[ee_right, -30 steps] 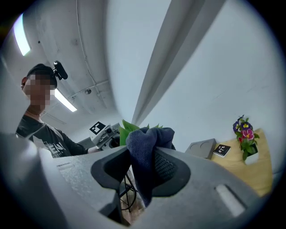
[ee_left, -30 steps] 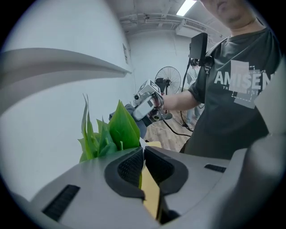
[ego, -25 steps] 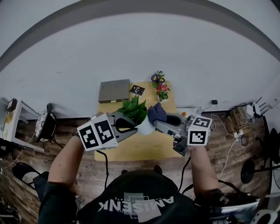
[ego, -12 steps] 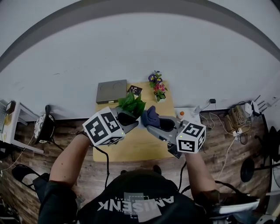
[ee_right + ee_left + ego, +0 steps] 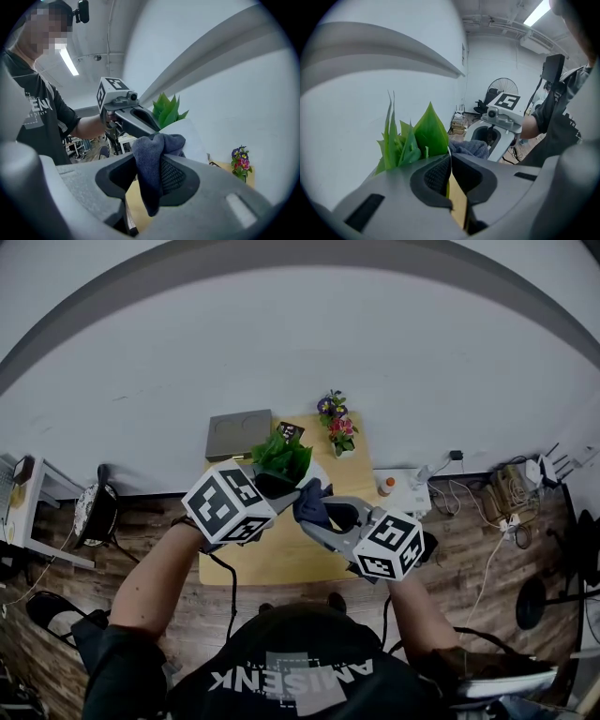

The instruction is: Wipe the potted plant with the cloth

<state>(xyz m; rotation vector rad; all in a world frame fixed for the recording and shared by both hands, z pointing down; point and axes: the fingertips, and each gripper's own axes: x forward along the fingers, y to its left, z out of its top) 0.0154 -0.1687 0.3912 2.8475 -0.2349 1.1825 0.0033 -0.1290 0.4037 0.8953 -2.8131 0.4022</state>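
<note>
While left tongs, jaws just tightened, pinch the thin white rim of the potted plant to steady it over the bench, right tongs clamp the dark cloth just beside its leaves, apparently ready for wiping. Pot and cloth: no legible writing.

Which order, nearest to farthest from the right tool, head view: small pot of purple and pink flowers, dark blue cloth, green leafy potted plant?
1. Dark blue cloth: clamped in the right tool.
2. Green leafy potted plant: just beyond, upper left.
3. Small pot of purple and pink flowers: farthest, behind and right.
</note>
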